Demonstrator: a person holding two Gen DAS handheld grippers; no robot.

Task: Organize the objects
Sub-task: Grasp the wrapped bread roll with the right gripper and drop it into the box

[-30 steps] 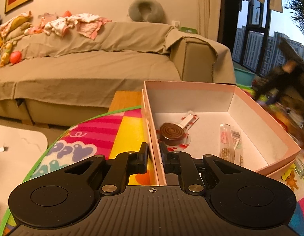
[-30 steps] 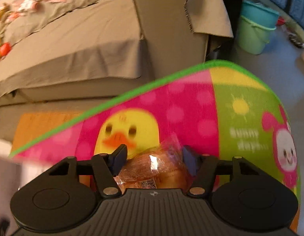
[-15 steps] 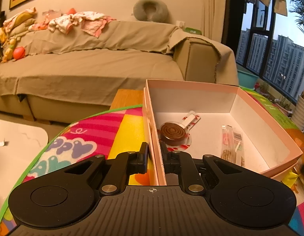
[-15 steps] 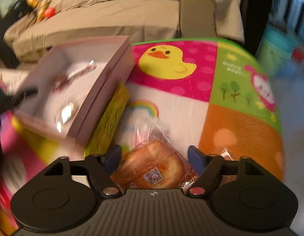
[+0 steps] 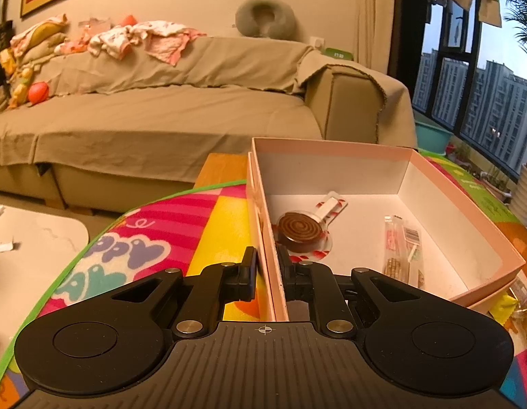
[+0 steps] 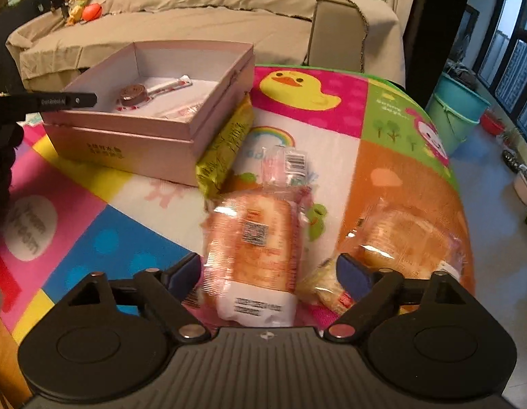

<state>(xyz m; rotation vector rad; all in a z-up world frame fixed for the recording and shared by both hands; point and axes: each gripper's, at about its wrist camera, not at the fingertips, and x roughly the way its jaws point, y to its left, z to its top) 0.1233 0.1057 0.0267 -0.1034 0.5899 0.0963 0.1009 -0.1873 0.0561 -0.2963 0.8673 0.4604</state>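
My left gripper [image 5: 266, 269] is shut on the near left wall of the open pink box [image 5: 468, 211]. Inside lie a chocolate swirl lollipop [image 5: 300, 231] and a clear snack packet [image 5: 401, 252]. In the right wrist view the box [image 6: 127, 143] stands at the left on the colourful play mat [image 6: 393, 170]. My right gripper [image 6: 267, 276] is open, its fingers on either side of a wrapped bread [image 6: 253, 248] lying on the mat. A second wrapped bread [image 6: 400, 242] lies just right of it.
A yellow-green snack bag [image 6: 226, 146] leans against the box's right side, with a small clear packet [image 6: 284, 163] beyond the bread. A beige sofa [image 5: 161, 116] stands behind the mat. A teal bucket [image 6: 457, 109] is on the floor at the right.
My right gripper has opened and the wrapped bread now lies on the mat between its fingers. The right view has drawn back from the box. The left gripper still holds the wall.
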